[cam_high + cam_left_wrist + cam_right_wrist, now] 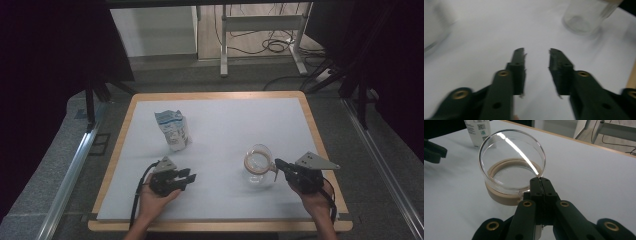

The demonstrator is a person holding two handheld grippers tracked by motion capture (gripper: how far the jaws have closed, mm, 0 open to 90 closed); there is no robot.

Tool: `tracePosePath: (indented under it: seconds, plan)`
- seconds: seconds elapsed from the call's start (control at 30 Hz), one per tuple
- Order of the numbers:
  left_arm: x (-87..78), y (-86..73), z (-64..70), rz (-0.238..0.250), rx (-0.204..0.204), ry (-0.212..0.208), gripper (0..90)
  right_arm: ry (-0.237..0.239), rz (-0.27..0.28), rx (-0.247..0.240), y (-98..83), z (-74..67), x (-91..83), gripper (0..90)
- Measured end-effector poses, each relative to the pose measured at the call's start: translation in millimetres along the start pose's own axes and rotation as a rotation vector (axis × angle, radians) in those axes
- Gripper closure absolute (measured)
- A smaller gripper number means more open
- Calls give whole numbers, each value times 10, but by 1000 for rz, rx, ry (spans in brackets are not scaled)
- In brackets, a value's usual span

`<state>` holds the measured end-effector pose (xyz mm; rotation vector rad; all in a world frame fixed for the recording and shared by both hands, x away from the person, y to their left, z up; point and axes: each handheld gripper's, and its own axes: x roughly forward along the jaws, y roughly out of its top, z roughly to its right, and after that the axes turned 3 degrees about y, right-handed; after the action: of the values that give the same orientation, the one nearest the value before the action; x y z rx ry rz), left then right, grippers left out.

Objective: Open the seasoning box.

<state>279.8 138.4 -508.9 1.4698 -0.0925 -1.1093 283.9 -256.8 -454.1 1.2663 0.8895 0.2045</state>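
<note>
A: Right gripper (541, 180), fingers outward: what state?

B: The black fingers (549, 195) are pressed fully together at the near rim of the clear glass jar with a beige collar (511, 170). In the right gripper view the tips meet right at the glass lip; whether the thin wall is pinched between them or they only touch its edge cannot be told.

A: And the jar's position?

B: It stands upright on the white tabletop (225, 130), toward the right near part, just in front of the right gripper (278, 164).

A: Left gripper (537, 53)?

B: Its fingers (517, 65) stand apart with a clear gap, nothing between them, only bare tabletop below. In the high view the left gripper (190, 176) lies in the person's left hand (152, 197) at the near left, pointing right toward the jar (259, 164), well apart from it.

A: Surroundings?

B: A crumpled white-and-blue paper bag (173, 130) stands farther back on the left. The tabletop has a light wooden border (122, 130).
</note>
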Motion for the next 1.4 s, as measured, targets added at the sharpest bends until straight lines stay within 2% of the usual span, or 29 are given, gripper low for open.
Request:
tracePosePath:
  seconds: [0.07,0.1,0.13,0.17,0.2,0.27,0.3,0.33,0.37,0.4,0.53,0.6,0.67,0.9,1.1,1.4]
  plan:
    - [120,131,123,0,30,-23,802,3,2,2,-2,5,0,900]
    - [120,131,123,0,30,-23,842,3,2,2,-2,5,0,900]
    - [241,238,236,-1,54,-34,867,2,3,2,-2,5,2,900]
    - [241,238,236,-1,54,-34,880,2,3,2,-2,5,2,900]
    - [344,331,331,3,63,-60,892,3,3,1,-1,6,3,900]
    - [425,422,411,10,75,-72,898,3,5,0,-4,7,3,900]
    - [425,422,411,10,75,-72,900,3,5,0,-4,7,3,900]
    - [461,468,451,14,83,-71,900,2,5,-2,-5,7,2,900]
    - [529,553,524,17,108,-67,900,2,5,-2,-3,5,3,900]
    - [563,593,552,16,110,-69,900,1,5,-2,-3,3,4,900]
    - [626,700,640,32,119,-83,900,1,6,-2,-3,3,3,900]
    - [680,784,717,35,142,-90,900,3,8,-2,0,3,4,900]
    - [715,816,738,33,134,-107,900,3,11,-1,3,1,5,900]
    - [695,807,724,39,129,-109,900,17,9,-10,16,-26,27,900]
    - [668,763,675,34,120,-105,900,-15,-6,-25,32,-43,16,900]
    - [652,769,653,38,107,-107,900,-15,-5,-22,21,-38,4,900]
